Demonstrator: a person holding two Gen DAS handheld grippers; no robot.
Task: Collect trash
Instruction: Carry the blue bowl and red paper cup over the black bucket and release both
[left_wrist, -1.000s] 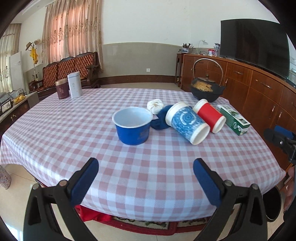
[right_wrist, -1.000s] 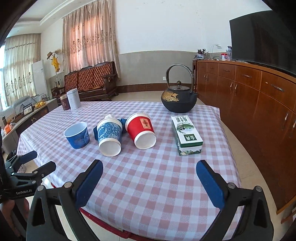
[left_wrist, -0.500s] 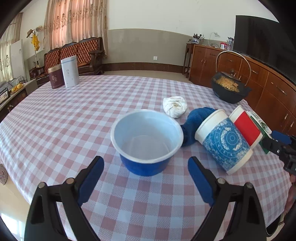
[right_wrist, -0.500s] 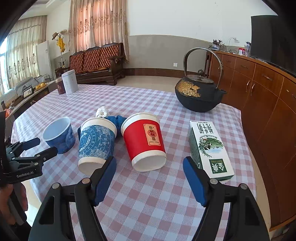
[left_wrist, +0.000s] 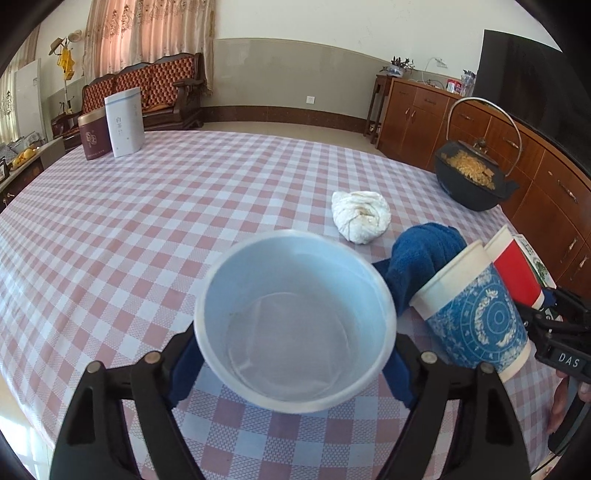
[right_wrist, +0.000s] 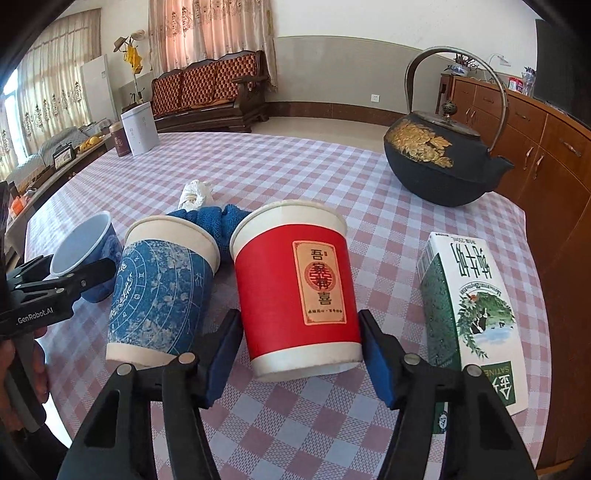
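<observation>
1. Left wrist view: the left gripper (left_wrist: 295, 365) has come in from the table edge since a second ago, and the blue bowl (left_wrist: 295, 325) now fills the space between its blue pads (left_wrist: 183, 363). Its jaws have just been closing; the bowl's rim hides where pads meet wall, so I cannot tell whether they press on it yet. The bowl stands upright on the checked cloth (left_wrist: 147, 229). The blue-patterned cup (left_wrist: 476, 317) and red cup (left_wrist: 515, 273) lie on their sides to its right, with a blue rag (left_wrist: 421, 258) and a white wad (left_wrist: 360, 216) behind. The right gripper's tip, cut off at the edge, reads "DAS".

2. Right wrist view: the right gripper (right_wrist: 299, 363) has also moved in and its jaws have just been closing. The red cup (right_wrist: 295, 295) lies between the pads (right_wrist: 380, 363); each pad stands just beside the cup's wall near the rim, contact unclear. The cup's label bears Chinese characters. The carton (right_wrist: 469, 317) beside it reads "SATINE", its corner cut off by a finger. The left gripper's body reads "GenRobot.AI". A black kettle (right_wrist: 436, 162) stands behind.
</observation>
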